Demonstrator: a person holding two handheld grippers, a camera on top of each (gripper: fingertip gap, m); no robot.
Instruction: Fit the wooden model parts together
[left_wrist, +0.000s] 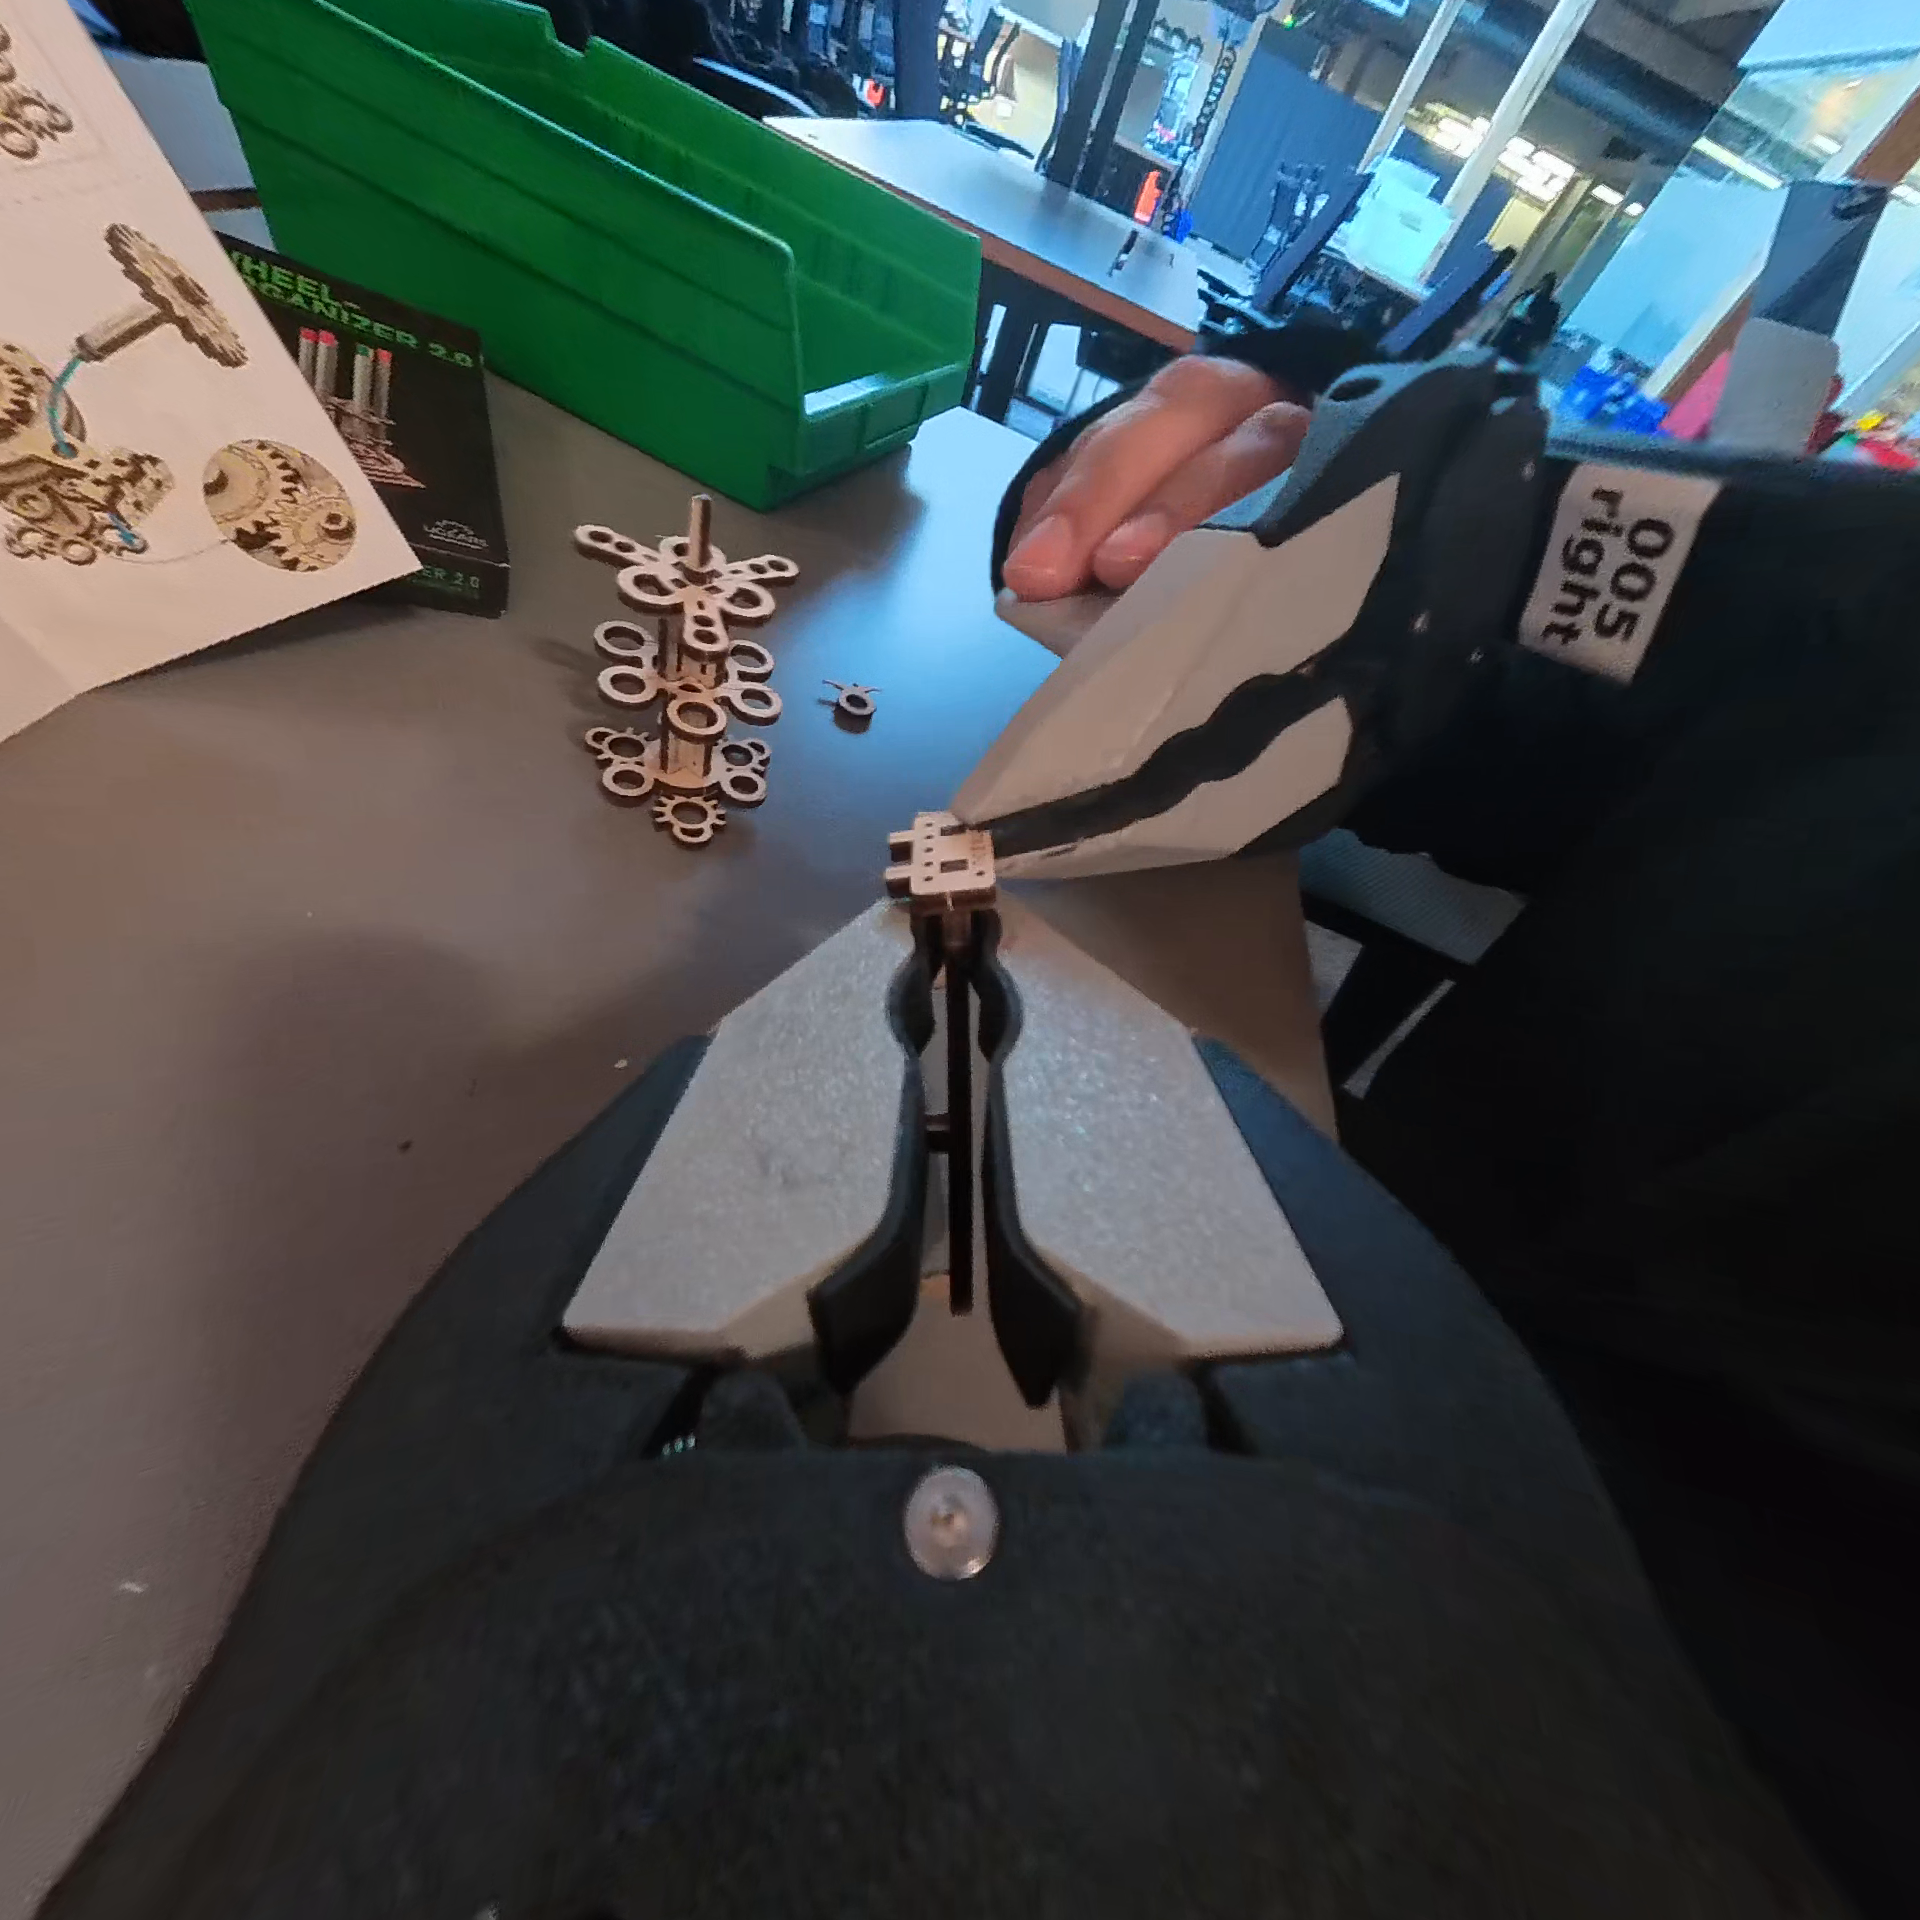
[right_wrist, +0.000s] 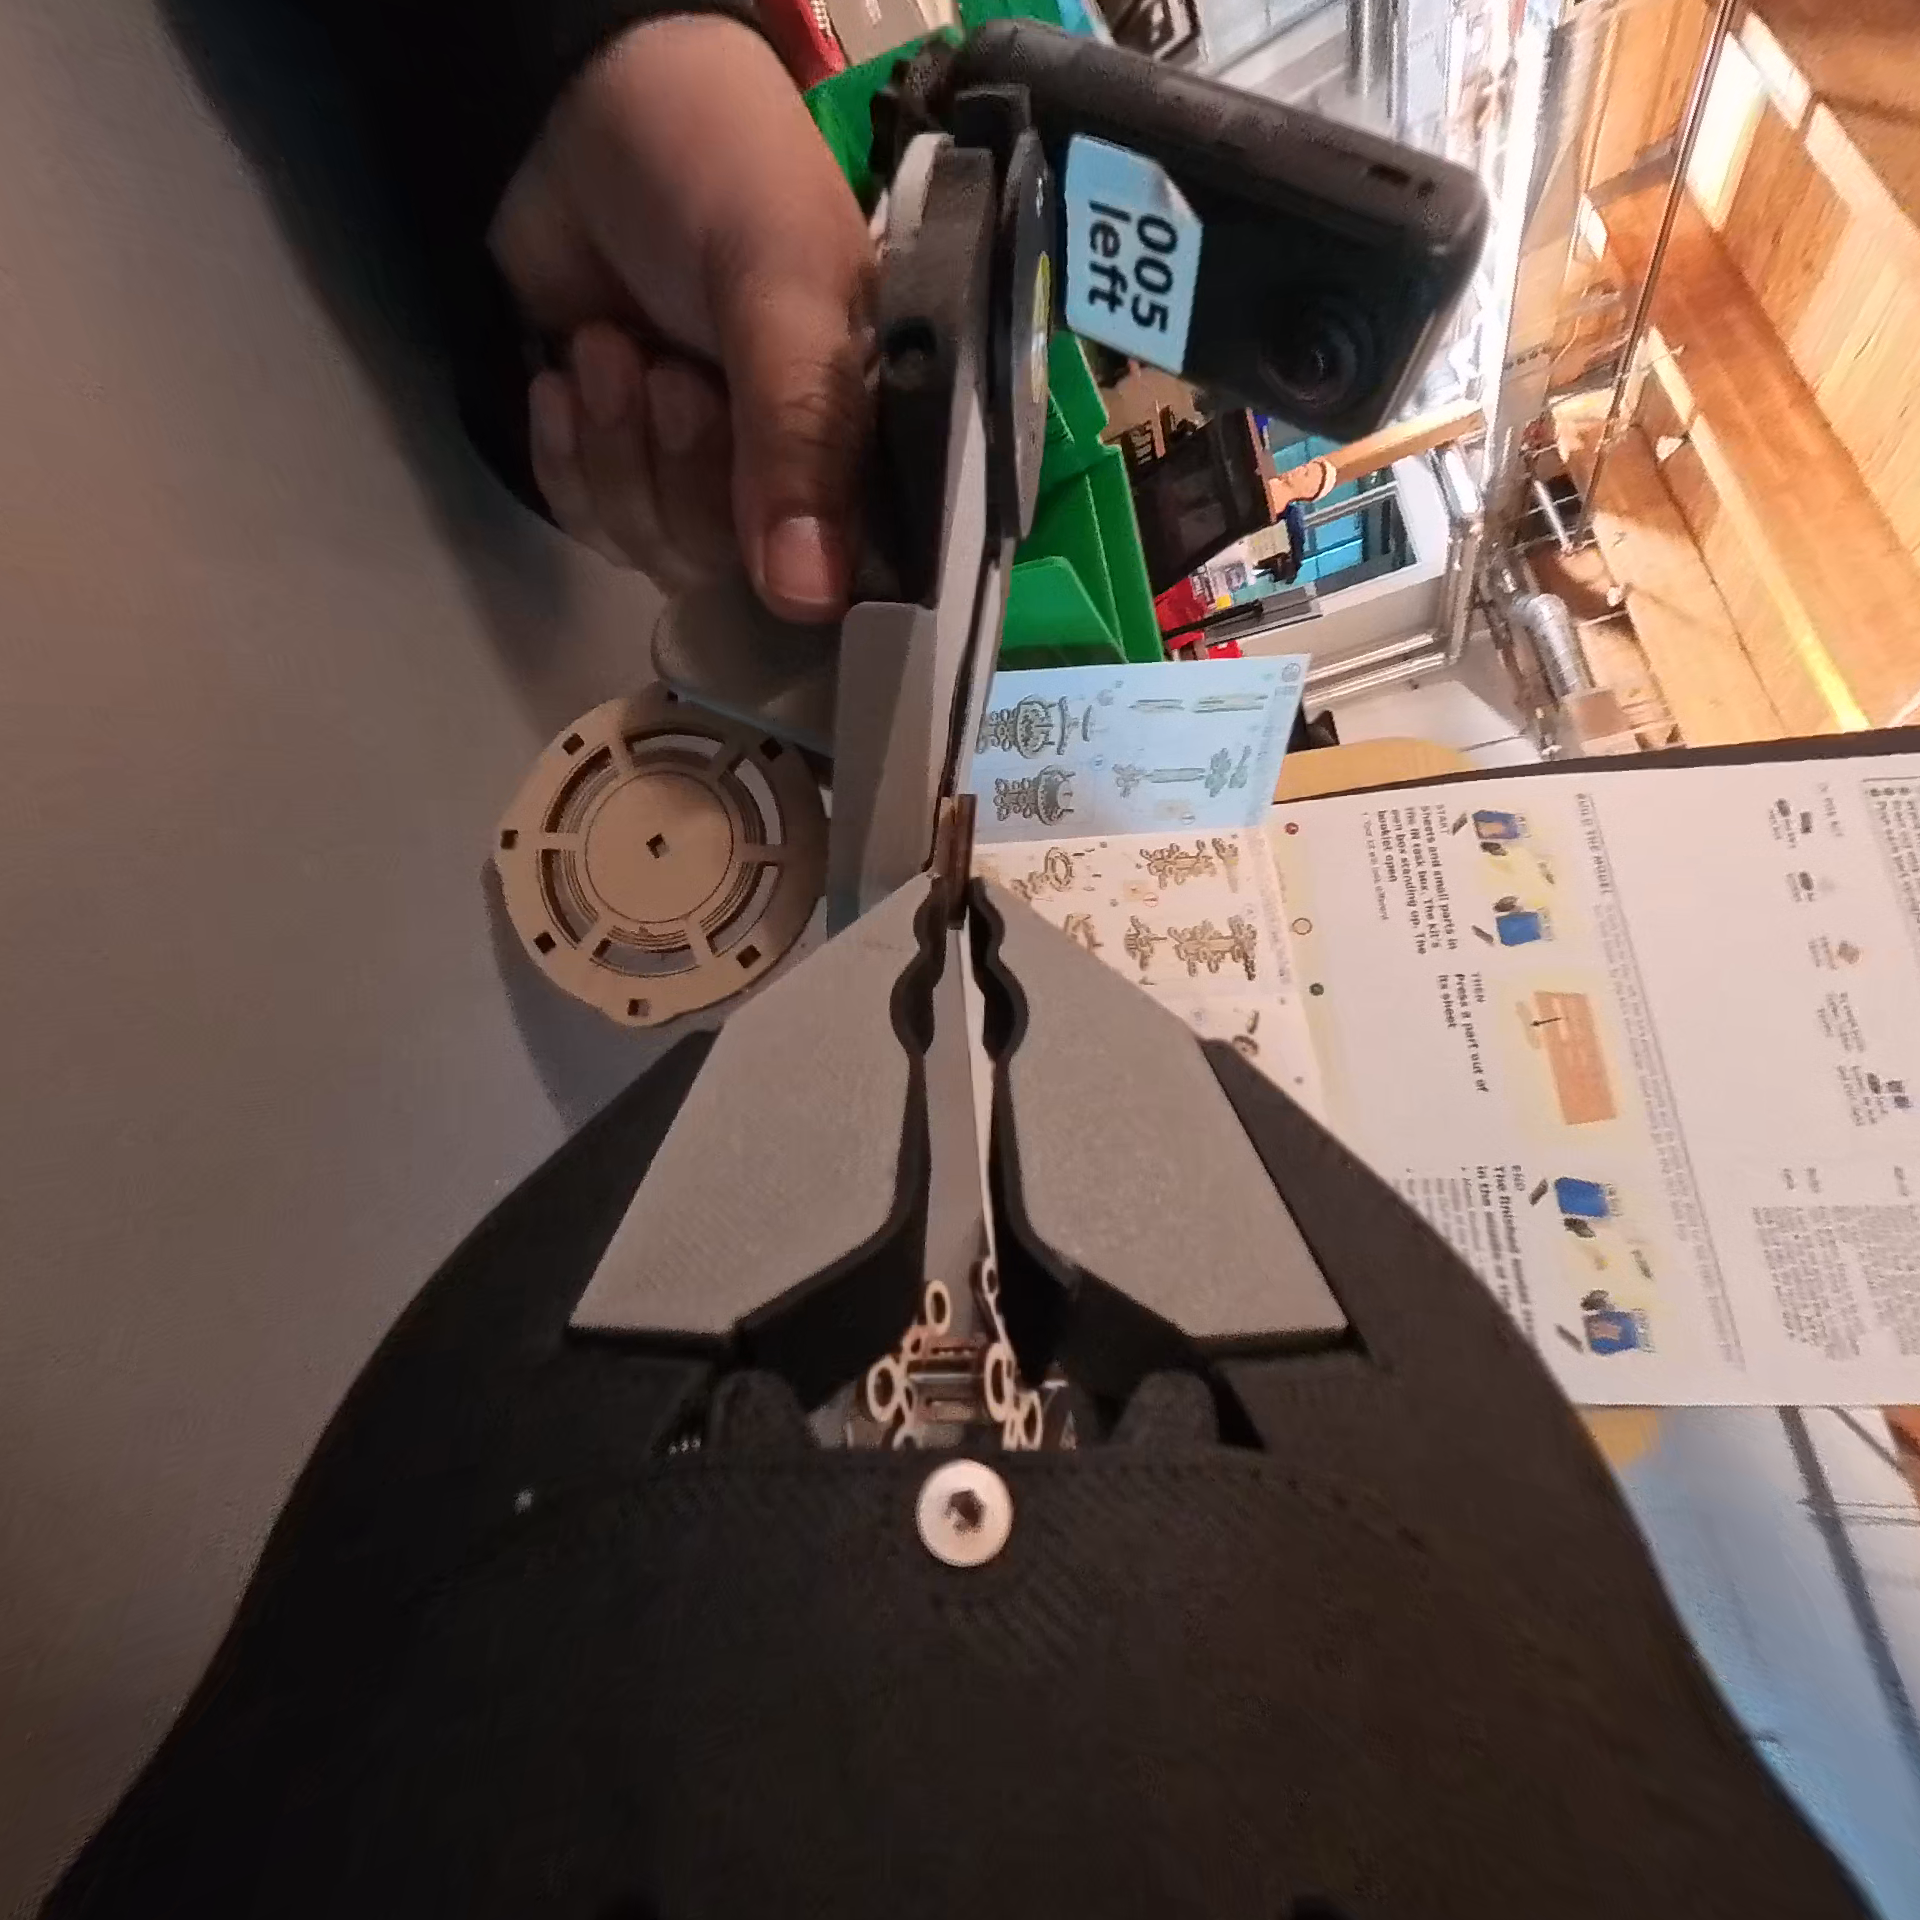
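A small wooden part (left_wrist: 940, 857), a flat plate with holes and tabs on a darker piece beneath, is held above the grey table (left_wrist: 312, 935). My left gripper (left_wrist: 951, 920) is shut, its pads pinching the part's lower piece. My right gripper (left_wrist: 985, 831) reaches in from the right and is shut on the plate's right edge. In the right wrist view the part (right_wrist: 956, 852) shows edge-on at my right gripper (right_wrist: 951, 920), with the left gripper (right_wrist: 948, 821) meeting it from above. A wooden tower of ring tiers (left_wrist: 681, 675) stands on the table behind.
A small loose wooden ring piece (left_wrist: 852, 704) lies beside the tower. A green bin (left_wrist: 623, 239), a black box (left_wrist: 405, 436) and an instruction sheet (left_wrist: 135, 364) sit at the back left. A round wooden disc (right_wrist: 649, 868) and more instruction sheets (right_wrist: 1558, 1039) lie on the table.
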